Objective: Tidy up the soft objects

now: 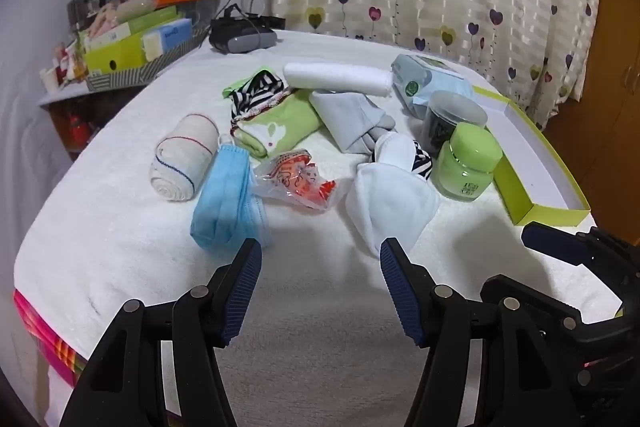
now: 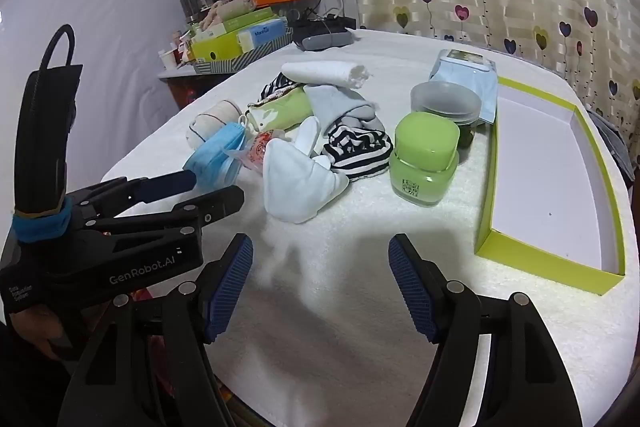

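Above the near edge of the towel-covered tabletop (image 1: pixel 120 227), both claws tilt downward, side by side. Left claw (image 1: pixel 320 255) gapes wide, holding nothing, as does the right claw (image 2: pixel 320 251). Toward the right edge lies the open green box (image 2: pixel 488 239); the soft pile sits mid-tabletop, white cloth (image 2: pixel 296 183) nearest, blue mask (image 1: pixel 224 203) left of it.

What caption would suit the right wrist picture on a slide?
Open right gripper hovers over a white towel strewn with socks, a blue mask, green jar and empty green box.
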The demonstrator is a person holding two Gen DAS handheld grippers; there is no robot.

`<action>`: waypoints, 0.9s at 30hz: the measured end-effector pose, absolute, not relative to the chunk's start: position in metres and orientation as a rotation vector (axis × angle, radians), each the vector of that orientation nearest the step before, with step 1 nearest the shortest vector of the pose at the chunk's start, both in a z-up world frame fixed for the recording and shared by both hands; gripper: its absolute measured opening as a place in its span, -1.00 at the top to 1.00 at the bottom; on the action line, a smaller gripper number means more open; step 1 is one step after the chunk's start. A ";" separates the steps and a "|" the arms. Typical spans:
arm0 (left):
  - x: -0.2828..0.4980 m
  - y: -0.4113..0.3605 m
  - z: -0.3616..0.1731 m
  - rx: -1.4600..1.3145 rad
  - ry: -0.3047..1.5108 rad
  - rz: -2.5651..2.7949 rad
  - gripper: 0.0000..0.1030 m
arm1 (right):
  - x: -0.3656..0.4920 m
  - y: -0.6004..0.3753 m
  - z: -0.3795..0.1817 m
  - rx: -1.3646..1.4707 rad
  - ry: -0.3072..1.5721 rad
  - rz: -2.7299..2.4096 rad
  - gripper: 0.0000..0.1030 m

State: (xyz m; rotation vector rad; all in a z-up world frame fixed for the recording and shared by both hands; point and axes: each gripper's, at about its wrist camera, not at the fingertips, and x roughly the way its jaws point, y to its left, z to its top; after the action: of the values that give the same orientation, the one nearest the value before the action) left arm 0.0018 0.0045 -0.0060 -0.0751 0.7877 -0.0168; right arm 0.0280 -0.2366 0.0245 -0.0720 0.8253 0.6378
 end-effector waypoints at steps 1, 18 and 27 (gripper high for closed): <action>0.001 0.005 -0.005 -0.073 0.785 -0.018 -0.20 | 0.028 -0.237 0.024 -0.073 0.825 0.637 -0.38; -0.001 0.006 0.001 -0.068 0.768 -0.020 -0.20 | 0.027 -0.234 0.024 -0.071 0.822 0.647 -0.38; -0.003 0.004 0.003 -0.074 0.758 -0.034 -0.20 | 0.026 -0.235 0.023 -0.060 0.822 0.642 -0.38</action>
State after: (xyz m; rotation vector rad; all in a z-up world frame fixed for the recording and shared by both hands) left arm -0.0032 0.0041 0.0025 -0.0736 0.7579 -0.0337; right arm 0.0262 -0.2347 0.0232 -0.0603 0.8224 0.6425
